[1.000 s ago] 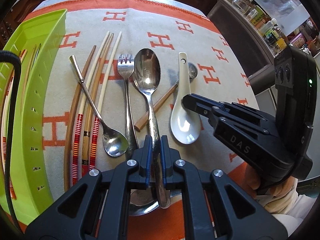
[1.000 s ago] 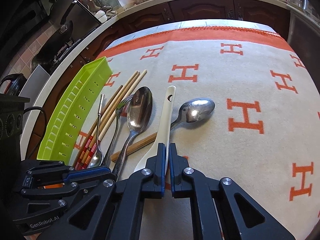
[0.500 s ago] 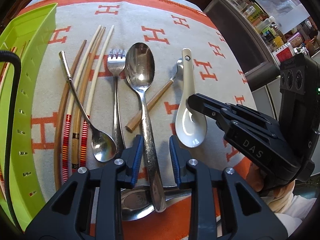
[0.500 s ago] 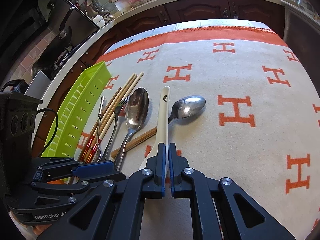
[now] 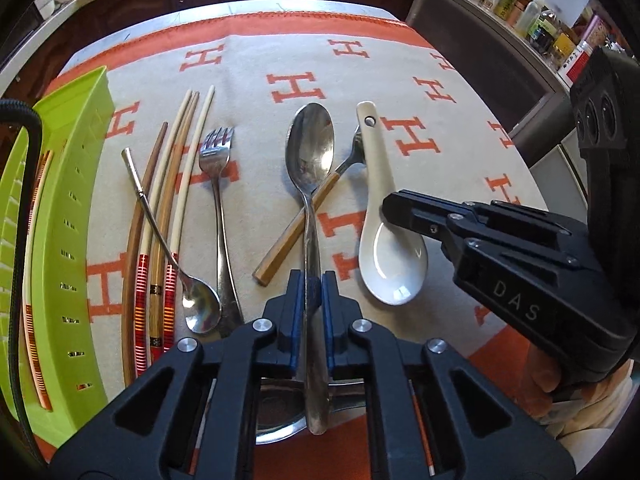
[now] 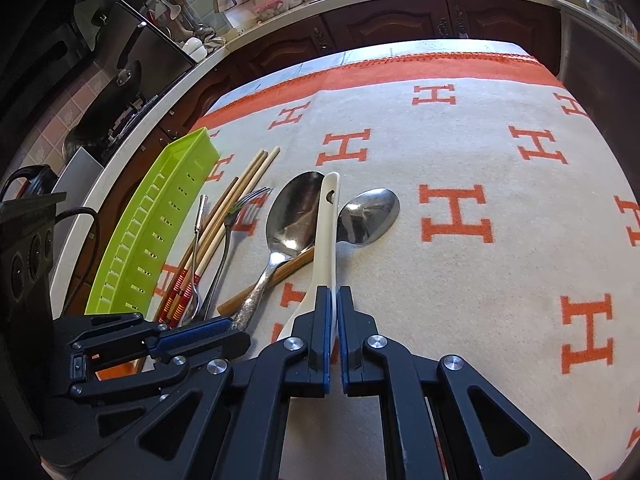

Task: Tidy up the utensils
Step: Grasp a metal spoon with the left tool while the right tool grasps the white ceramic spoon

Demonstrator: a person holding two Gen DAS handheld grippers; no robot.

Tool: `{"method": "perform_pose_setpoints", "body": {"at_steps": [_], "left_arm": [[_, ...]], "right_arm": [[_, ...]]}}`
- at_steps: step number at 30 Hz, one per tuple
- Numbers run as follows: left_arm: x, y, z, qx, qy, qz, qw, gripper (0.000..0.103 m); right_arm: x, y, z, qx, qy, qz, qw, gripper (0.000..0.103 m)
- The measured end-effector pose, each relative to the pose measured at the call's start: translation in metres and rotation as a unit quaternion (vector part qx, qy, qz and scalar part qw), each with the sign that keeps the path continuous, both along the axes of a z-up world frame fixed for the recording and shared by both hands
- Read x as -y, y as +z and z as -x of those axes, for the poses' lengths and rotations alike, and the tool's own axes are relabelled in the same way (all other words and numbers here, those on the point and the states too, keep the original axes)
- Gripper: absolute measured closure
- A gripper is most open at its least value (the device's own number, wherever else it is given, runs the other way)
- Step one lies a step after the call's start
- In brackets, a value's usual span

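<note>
Blue-padded fingers (image 5: pixel 297 312) of the left gripper (image 5: pixel 310 310) have just closed on the handle of a large steel spoon (image 5: pixel 310 148), lying on an orange-and-cream cloth (image 6: pixel 500 184) beside a fork (image 5: pixel 216 148), chopsticks (image 5: pixel 176 168) and a green tray (image 5: pixel 60 240). Just right, the right gripper (image 6: pixel 334 312) is clamped on a white ceramic spoon (image 6: pixel 326 240).

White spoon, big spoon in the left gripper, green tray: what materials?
White spoon: likely glazed ceramic, glossy with sharp highlights. Big spoon: polished metal, probably stainless, mirror reflections in the bowl. Green tray: moulded plastic, matte lime walls with punched slots.
</note>
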State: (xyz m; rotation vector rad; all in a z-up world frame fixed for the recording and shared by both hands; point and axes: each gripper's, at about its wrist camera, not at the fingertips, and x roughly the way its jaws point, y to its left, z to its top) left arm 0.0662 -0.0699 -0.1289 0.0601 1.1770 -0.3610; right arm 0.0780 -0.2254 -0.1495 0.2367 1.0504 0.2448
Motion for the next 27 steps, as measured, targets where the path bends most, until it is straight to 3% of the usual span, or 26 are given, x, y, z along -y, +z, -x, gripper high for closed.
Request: {"method": "perform_pose_setpoints", "body": {"at_steps": [27], "left_arm": [[0.023, -0.004, -0.004, 0.019, -0.009, -0.018, 0.9996, 0.097]], "right_arm": [[0.009, -0.003, 0.013, 0.0, -0.004, -0.027, 1.0, 0.099]]}}
